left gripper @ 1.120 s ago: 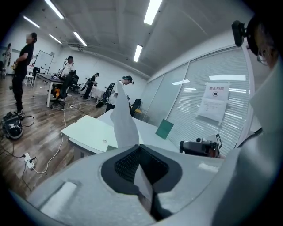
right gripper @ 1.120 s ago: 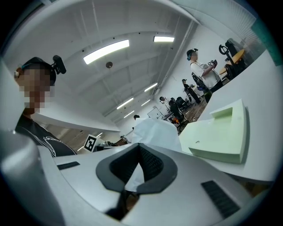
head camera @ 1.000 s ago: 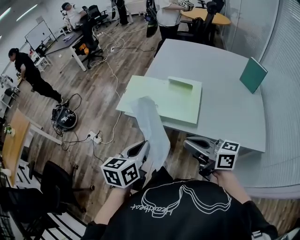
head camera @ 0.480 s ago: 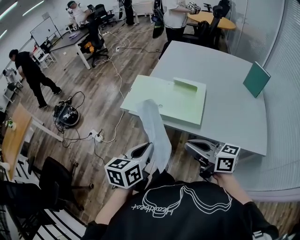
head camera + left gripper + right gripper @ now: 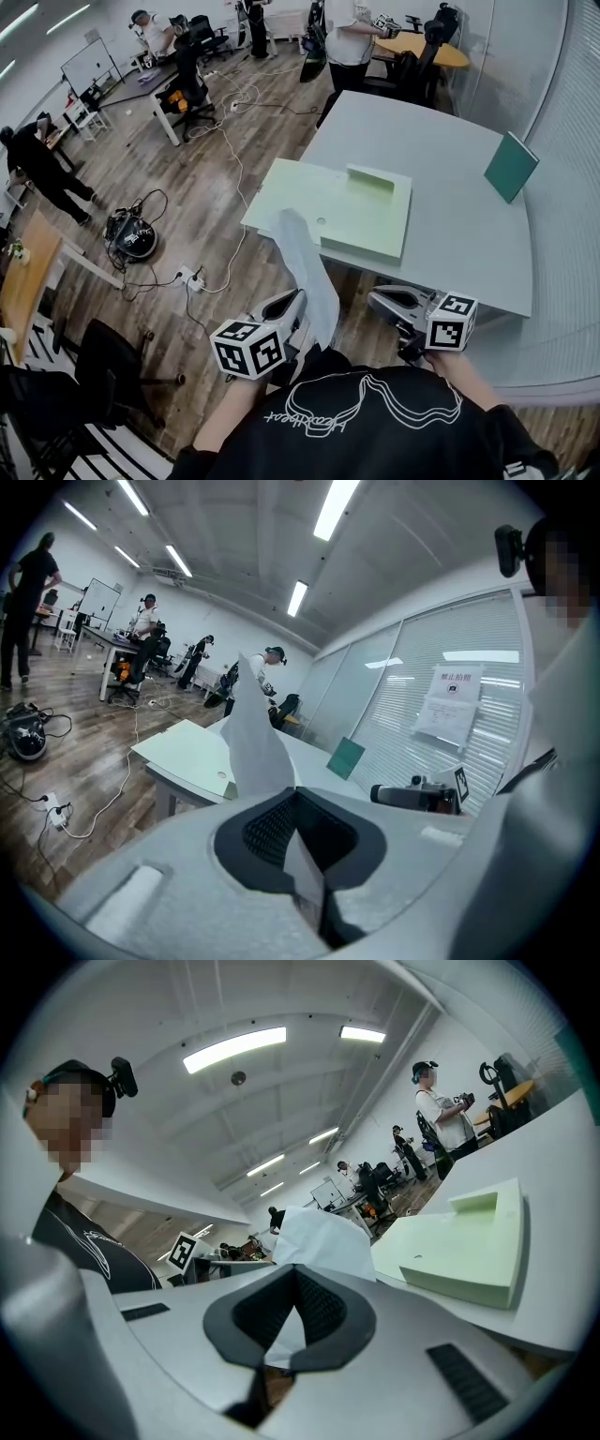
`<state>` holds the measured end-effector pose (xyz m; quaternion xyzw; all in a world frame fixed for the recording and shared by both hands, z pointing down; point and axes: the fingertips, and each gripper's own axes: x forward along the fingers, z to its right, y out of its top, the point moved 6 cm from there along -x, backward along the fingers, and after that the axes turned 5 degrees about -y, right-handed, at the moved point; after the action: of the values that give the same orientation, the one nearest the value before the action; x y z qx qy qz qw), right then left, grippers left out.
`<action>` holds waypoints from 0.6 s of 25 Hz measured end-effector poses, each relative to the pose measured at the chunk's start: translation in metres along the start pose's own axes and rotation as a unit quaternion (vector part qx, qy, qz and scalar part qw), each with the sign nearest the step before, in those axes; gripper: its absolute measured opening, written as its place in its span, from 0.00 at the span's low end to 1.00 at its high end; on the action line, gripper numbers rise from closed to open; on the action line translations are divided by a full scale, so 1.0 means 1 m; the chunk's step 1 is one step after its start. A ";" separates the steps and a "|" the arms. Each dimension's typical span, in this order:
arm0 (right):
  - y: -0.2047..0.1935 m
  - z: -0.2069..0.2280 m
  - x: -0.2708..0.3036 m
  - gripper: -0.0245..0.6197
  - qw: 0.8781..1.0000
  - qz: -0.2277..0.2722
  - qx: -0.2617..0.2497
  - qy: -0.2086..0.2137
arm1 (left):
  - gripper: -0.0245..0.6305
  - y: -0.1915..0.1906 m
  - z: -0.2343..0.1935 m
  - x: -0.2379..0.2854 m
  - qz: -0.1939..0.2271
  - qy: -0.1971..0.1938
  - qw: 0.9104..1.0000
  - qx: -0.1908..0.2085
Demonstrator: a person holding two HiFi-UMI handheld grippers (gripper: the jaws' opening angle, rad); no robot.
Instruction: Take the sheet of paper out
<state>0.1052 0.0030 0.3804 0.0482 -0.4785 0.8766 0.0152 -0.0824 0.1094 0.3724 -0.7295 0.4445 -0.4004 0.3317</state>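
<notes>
In the head view, the left gripper [image 5: 296, 298] is low in the frame in front of the person's dark shirt [image 5: 366, 422]. A white sheet of paper [image 5: 305, 267] rises from its tongs towards the grey surface [image 5: 441, 225]. The sheet's far end overlaps the near edge of a pale green file case [image 5: 361, 211] in the picture, and this view does not show whether the two touch. The case lies flat with its near-left corner past the surface's edge. A teal board [image 5: 511, 166] stands upright well apart from it, at the far right. The right gripper [image 5: 375, 296] is beside the left one, off the paper, with its tongs together. Other people [image 5: 349, 37] stand on the wooden floor [image 5: 187, 187] beyond the surface. In the left gripper view, the tongs [image 5: 295, 791] are clamped on the sheet [image 5: 253, 733]. The sheet runs up between the pads and curls free in the air above them, with the green case [image 5: 183, 757] lying behind and below it. In the right gripper view, the tips of the tongs [image 5: 295, 1269] meet and hold nothing. The sheet [image 5: 323, 1237] shows beyond them, near the left gripper's marker cube [image 5: 184, 1250], clear of the case [image 5: 459, 1251] at the right.
</notes>
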 end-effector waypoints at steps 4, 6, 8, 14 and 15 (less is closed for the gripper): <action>0.003 0.001 -0.002 0.05 1.000 0.000 0.000 0.000 | 0.06 0.005 0.003 0.003 0.001 -0.005 1.000 0.001; 0.000 0.002 -0.001 0.05 1.000 0.001 0.001 -0.004 | 0.06 0.003 0.002 0.003 0.000 -0.009 1.000 0.000; -0.002 0.003 -0.002 0.05 1.000 0.002 0.002 -0.010 | 0.06 0.000 0.000 0.004 -0.003 -0.012 1.000 0.000; -0.014 0.012 -0.006 0.05 1.000 -0.007 0.010 -0.022 | 0.06 -0.013 -0.005 0.014 -0.013 -0.017 1.000 -0.011; -0.016 0.012 -0.007 0.05 1.000 -0.008 0.010 -0.023 | 0.06 -0.015 -0.005 0.015 -0.013 -0.017 1.000 -0.012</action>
<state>0.1137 0.0015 0.3993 0.0724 -0.4697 0.8798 0.0104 -0.0774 0.1010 0.3915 -0.7457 0.4340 -0.3869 0.3252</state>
